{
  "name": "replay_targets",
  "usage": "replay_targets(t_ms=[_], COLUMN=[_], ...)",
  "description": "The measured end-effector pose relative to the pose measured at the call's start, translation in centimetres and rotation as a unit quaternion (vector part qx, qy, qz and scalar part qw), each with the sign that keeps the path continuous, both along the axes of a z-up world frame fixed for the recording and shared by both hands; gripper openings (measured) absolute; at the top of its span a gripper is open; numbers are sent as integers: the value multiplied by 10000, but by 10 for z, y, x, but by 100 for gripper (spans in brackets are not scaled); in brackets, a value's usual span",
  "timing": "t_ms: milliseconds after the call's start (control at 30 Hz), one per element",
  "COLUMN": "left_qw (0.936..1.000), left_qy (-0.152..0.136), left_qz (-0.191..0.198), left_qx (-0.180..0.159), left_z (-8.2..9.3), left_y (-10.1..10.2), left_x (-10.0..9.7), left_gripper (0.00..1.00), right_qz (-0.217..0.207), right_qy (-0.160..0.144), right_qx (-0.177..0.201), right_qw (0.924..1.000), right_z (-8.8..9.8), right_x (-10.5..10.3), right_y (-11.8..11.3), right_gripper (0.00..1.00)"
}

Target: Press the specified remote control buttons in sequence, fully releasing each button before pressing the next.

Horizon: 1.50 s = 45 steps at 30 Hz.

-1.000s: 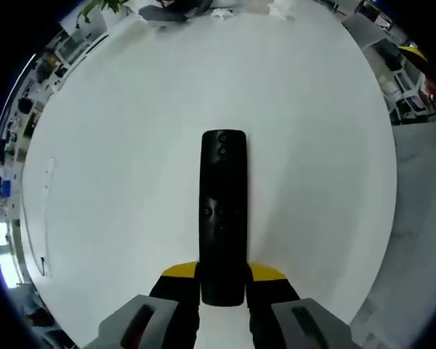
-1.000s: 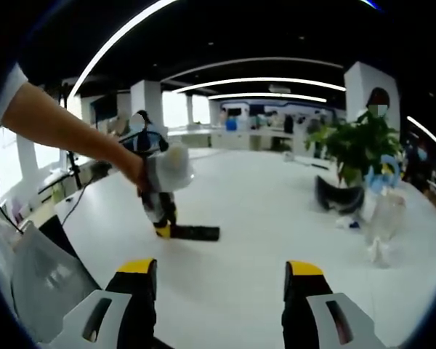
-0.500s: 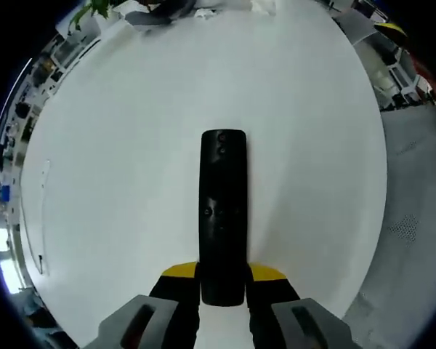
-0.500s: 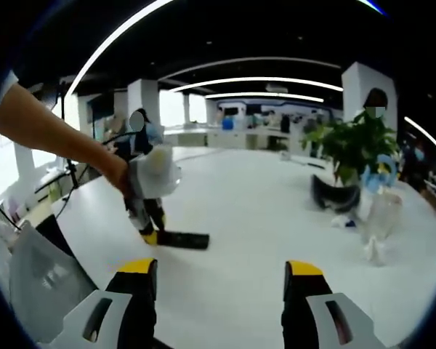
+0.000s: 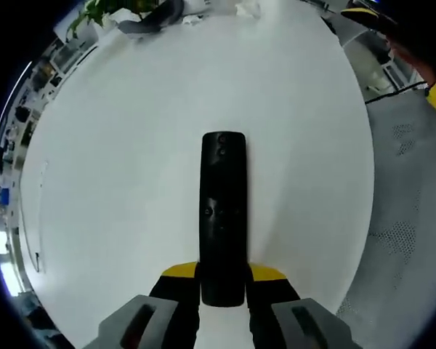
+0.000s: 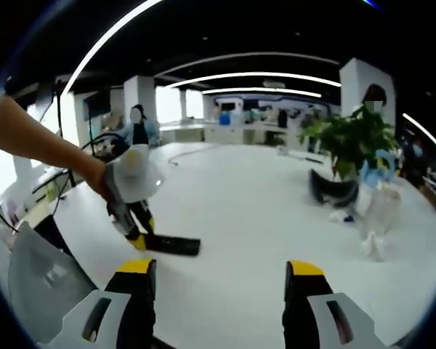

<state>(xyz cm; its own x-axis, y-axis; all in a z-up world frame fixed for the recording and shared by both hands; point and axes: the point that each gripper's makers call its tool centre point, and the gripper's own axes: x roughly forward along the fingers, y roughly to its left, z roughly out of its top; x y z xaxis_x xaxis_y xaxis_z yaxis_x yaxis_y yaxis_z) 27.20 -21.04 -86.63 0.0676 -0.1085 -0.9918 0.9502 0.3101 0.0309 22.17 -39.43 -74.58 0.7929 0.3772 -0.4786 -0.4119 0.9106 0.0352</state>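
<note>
remote: a long black rectangular remote control is held over the broad white tabletop, its near end clamped between the yellow-tipped jaws, button face up (two small round buttons are seen near its far end).
left hand-held gripper: clenched on the remote's near end; it is also seen from the right gripper view, gripped by a person's hand.
right hand-held gripper: released, jaws spread wide apart, nothing between them, well apart from the remote.
background: a green potted plant is seen at the tabletop's far side.
</note>
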Motion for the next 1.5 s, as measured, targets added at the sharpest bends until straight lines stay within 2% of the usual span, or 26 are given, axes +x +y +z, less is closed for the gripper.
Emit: replay_targets(t_ms=[400,700,1000,1133,1267,1500], left_qw=[9996,9991,9985,9983,9978,9982], left_qy=[-27,-79,-125,-120,-118,-85], left_qz=[-246,-324,-399,-351,-482,-470], left_qx=[-127,-271,-366,-447,-431,-375], left_z=[1,1,1,1,0,0], left_y=[1,2,3,3,1,1], left_x=[-15,-37,-65,-69,-79,-82], left_gripper=[23,23,23,23,23,23], right_qz=[-106,-39,61,25,-31,-22], right_qy=[171,310,383,325,340,338], right_qx=[-252,-453,-501,-485,-471,-476], right_qw=[9995,9985,9980,9983,9983,9983], right_z=[-9,-16,-18,-15,-16,-14], right_x=[0,-2,-4,-3,-2,-3], right_y=[-4,-3,-1,-3,-5,-5], right_gripper=[72,70,67,66,64,59])
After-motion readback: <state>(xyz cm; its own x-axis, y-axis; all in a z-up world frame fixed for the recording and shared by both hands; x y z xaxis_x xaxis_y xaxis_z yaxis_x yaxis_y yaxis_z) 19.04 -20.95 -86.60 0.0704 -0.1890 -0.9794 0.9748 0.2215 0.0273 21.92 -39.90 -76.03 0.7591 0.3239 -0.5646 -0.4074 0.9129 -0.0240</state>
